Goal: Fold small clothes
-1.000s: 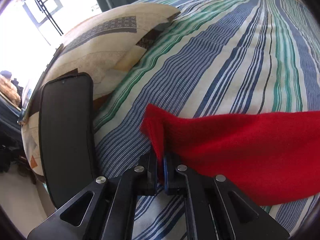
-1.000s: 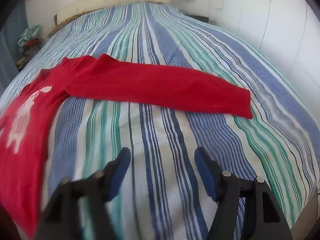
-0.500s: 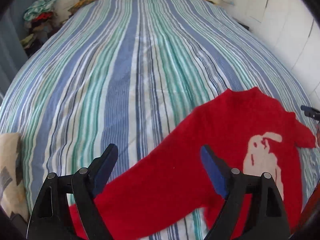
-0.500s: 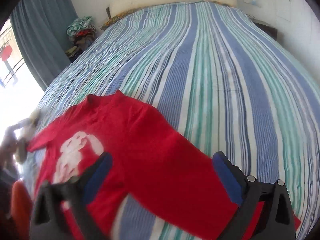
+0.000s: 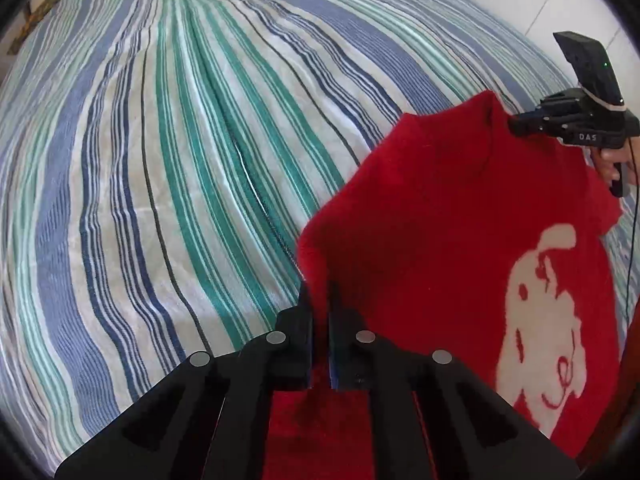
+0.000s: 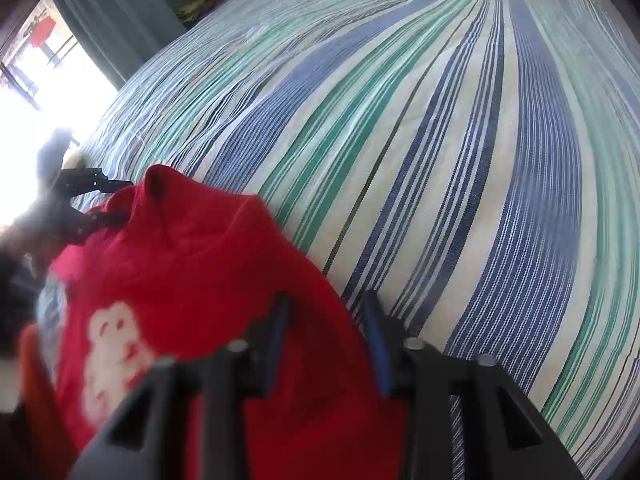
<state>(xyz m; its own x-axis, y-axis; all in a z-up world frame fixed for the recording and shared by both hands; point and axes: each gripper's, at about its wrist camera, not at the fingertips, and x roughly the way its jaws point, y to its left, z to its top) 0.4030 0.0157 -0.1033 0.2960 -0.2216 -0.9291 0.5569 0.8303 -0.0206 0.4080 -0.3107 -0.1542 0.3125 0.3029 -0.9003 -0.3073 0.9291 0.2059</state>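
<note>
Left wrist view: left tongs [image 5: 319,300] have just closed on red sweater [image 5: 440,220].

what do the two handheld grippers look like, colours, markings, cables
Both are matte black plastic. The left gripper has ribbed, triangular finger arms with round silver rivets and blue pads. The right gripper has the same build and blue pads; seen from the left wrist view, its body carries pale lettering, a small green light on an upright black module, and a thin black cable hanging down.
</note>
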